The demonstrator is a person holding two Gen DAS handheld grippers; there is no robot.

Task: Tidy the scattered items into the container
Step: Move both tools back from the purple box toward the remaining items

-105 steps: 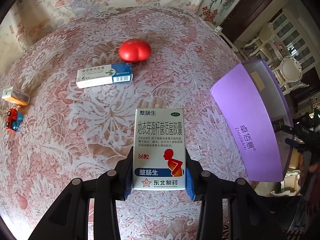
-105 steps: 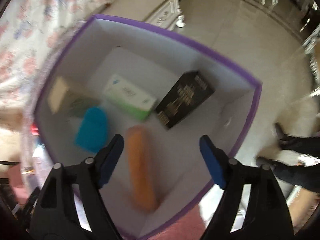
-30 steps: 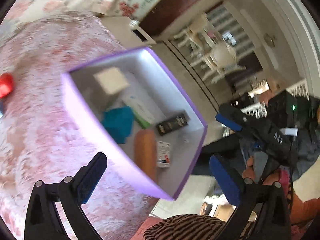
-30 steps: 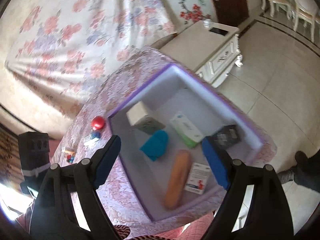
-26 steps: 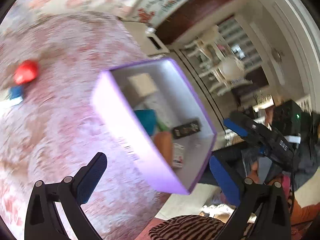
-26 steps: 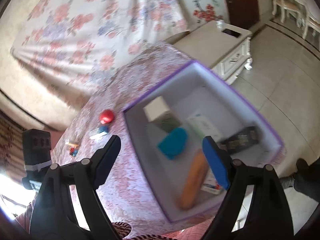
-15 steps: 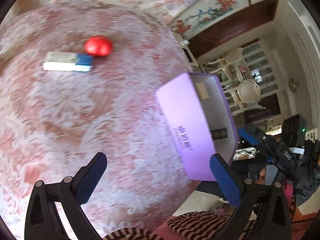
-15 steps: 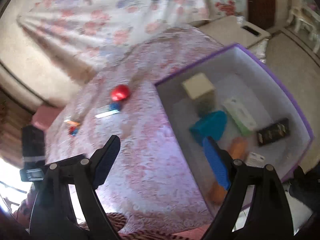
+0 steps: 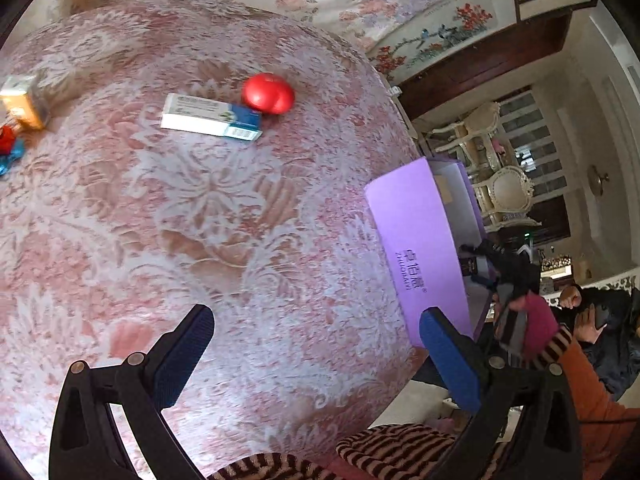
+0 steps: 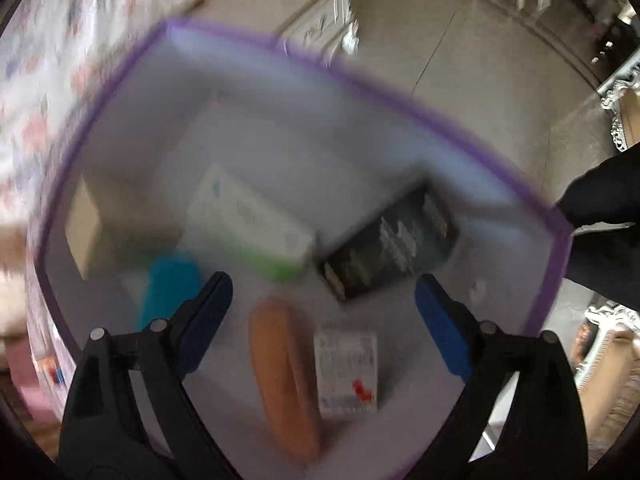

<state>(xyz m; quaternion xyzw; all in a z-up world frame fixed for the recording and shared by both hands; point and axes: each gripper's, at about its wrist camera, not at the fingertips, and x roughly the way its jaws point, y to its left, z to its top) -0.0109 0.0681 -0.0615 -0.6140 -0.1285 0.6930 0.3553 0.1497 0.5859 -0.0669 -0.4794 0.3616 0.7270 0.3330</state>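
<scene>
Right wrist view, purple box (image 10: 558, 240) holding medicine boxes (image 10: 346, 368), orange case (image 10: 286, 380)

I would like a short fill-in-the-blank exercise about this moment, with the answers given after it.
1. The left gripper is open and holds ____.
2. On the tablecloth, the red ball lies right beside the blue end of the white and ____ box.
3. The outer walls of the container are ____ in colour.
4. Inside the container, the orange object lies next to a white box with a ____ figure printed on it.

Missing words: nothing; blue; purple; red
</scene>
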